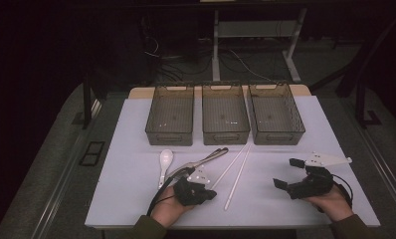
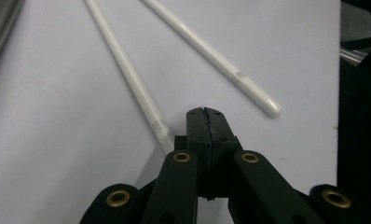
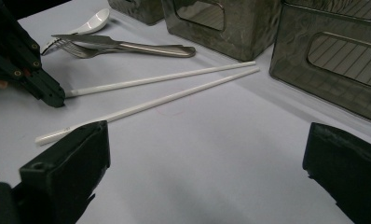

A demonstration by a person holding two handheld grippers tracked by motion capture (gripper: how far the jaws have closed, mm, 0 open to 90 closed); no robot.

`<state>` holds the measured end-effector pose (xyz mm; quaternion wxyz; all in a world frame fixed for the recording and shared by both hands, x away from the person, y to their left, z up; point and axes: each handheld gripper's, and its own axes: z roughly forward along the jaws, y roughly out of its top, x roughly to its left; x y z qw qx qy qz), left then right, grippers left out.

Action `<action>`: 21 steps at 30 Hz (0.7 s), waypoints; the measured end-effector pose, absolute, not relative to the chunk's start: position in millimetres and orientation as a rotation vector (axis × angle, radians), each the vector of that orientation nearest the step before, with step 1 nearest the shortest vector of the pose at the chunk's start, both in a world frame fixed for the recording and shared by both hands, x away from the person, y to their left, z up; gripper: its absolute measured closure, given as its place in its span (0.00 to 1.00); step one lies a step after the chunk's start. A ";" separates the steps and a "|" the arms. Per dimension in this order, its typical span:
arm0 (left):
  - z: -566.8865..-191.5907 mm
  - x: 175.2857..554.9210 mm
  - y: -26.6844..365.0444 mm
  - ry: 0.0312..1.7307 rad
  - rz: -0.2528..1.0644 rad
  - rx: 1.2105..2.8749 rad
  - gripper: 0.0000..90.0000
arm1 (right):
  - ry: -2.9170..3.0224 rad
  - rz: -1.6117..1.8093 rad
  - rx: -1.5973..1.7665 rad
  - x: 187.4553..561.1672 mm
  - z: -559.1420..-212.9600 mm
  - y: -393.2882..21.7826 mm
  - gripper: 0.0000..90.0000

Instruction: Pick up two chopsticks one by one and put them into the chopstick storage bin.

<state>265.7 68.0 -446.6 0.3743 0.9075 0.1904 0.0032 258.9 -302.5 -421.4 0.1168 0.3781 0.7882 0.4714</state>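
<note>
Two white chopsticks point(image 1: 230, 167) point(image 1: 238, 179) lie side by side on the white table, slanting toward the bins. My left gripper point(image 1: 210, 194) rests on the table at the near end of the left chopstick point(image 2: 127, 70), jaws shut with nothing between them; that chopstick runs past the left side of the tip point(image 2: 206, 116). The second chopstick point(image 2: 211, 51) lies apart, to its right. My right gripper point(image 1: 287, 173) is held above the table at the right, open and empty point(image 3: 207, 177). From there I see the left gripper point(image 3: 53, 98) touching the end of the far chopstick point(image 3: 160, 79).
Three dark see-through bins point(image 1: 169, 115) point(image 1: 225, 114) point(image 1: 276, 113) stand in a row at the back. A white spoon point(image 1: 165, 160) lies left of a metal fork and knife point(image 1: 206, 158) point(image 3: 127, 45). The table edge point(image 1: 226, 225) is near the person's hands.
</note>
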 end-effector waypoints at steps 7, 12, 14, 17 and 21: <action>-445.2 273.6 84.3 0.561 0.063 2.320 0.99 | 2.307 1.381 1.108 259.1 -421.3 -302.8 0.01; -444.8 276.4 90.2 0.592 0.072 2.320 0.99 | 2.308 1.380 1.108 259.1 -421.2 -302.6 0.01; -445.0 276.4 90.4 0.597 0.063 2.316 0.99 | 2.308 1.379 1.107 259.0 -421.2 -302.4 0.01; -443.1 276.5 91.5 0.593 0.040 2.302 0.99 | 2.311 1.377 1.108 259.2 -421.5 -302.2 0.01; -436.7 277.8 93.8 0.605 0.030 2.251 0.94 | 2.311 1.377 1.108 259.2 -421.5 -302.1 0.01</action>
